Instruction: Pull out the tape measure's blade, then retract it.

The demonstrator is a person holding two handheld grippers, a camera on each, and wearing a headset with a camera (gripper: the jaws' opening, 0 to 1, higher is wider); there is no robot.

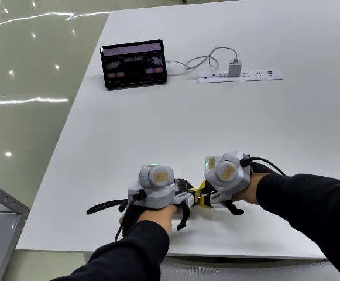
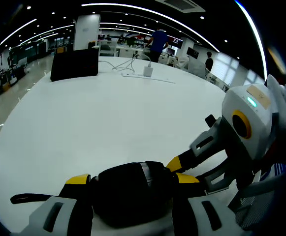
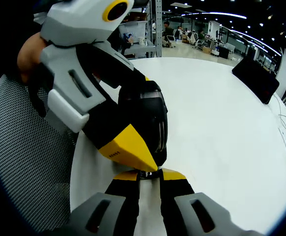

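A black tape measure [image 1: 183, 185] lies near the front edge of the white table [image 1: 216, 123], its black strap [image 1: 104, 206] trailing to the left. My left gripper [image 1: 181, 202] is shut on the case. In the left gripper view the case [image 2: 133, 196] sits between the yellow-tipped fingers [image 2: 78, 179]. My right gripper [image 1: 205, 196] meets it from the right. In the right gripper view the right gripper [image 3: 149, 175] has its jaws nearly together on the blade's end, right at the mouth of the case [image 3: 150, 118]. No blade length shows outside the case.
A black tablet [image 1: 133, 63] stands at the back left of the table. A white power strip [image 1: 240, 75] with a charger and cable lies at the back. A mesh chair [image 3: 24, 162] is just off the table's front edge.
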